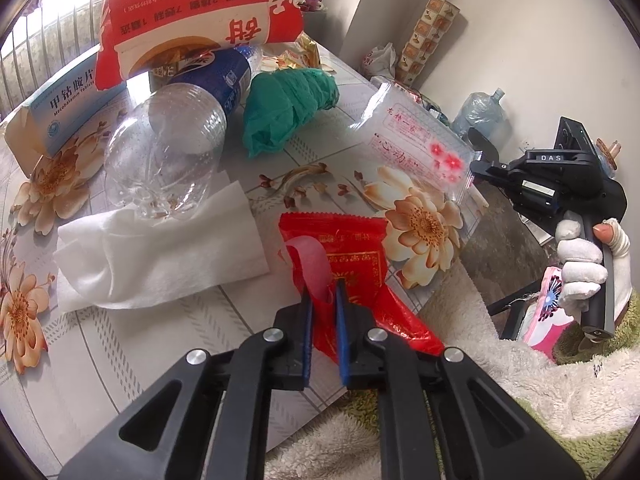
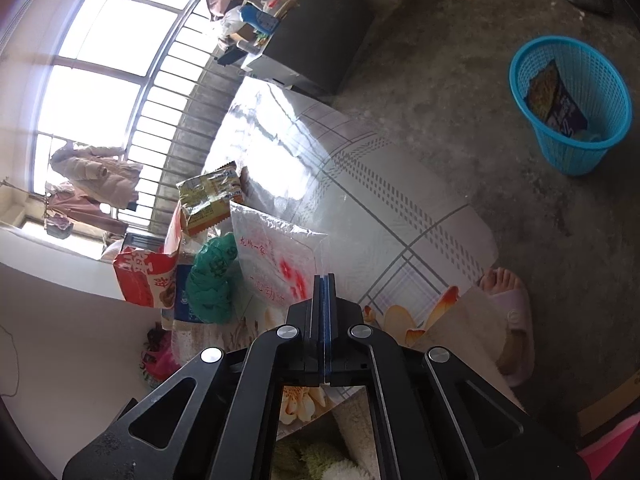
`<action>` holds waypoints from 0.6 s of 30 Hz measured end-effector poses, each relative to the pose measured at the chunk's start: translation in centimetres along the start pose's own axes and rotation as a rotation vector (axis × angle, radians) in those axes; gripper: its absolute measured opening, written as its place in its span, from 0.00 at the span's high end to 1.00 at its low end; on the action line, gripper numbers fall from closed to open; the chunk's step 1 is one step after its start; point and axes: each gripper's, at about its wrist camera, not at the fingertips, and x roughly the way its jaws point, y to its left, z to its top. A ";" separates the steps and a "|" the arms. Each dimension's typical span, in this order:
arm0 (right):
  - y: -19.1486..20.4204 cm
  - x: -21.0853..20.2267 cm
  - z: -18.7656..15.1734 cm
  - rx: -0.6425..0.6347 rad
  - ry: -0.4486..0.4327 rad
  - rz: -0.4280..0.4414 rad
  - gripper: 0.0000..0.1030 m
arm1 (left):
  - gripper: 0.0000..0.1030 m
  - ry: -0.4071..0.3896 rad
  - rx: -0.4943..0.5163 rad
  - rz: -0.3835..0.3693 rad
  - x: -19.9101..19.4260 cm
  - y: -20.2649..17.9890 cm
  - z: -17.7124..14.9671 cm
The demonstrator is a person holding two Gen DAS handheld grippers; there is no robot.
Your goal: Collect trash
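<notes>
My left gripper (image 1: 323,286) is shut on the curled edge of a red foil wrapper (image 1: 356,256) that lies at the near edge of the flowered table (image 1: 120,352). My right gripper (image 2: 323,280) is shut and empty, held above the table beside a clear plastic bag with red print (image 2: 280,256). That bag also shows in the left wrist view (image 1: 420,136), with the right gripper (image 1: 478,168) beyond it. A blue mesh trash basket (image 2: 572,104) stands on the floor and holds a snack bag.
On the table lie a clear bottle (image 1: 176,140), a white tissue (image 1: 152,256), a green plastic bag (image 1: 284,108), a red-and-white paper bag (image 1: 192,8), a medicine box (image 1: 60,108) and a yellow wrapper (image 2: 208,196). A foot in a slipper (image 2: 508,320) is beside the table.
</notes>
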 end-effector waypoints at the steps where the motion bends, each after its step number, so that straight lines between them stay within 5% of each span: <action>1: -0.1 -0.4 0.1 -0.001 -0.012 0.004 1.00 | 0.92 -0.005 0.003 0.003 -0.1 -0.1 0.0; 18: -1.5 -5.9 1.4 -0.010 -0.219 0.050 1.00 | 0.93 -0.114 0.141 -0.005 -2.9 -4.1 5.1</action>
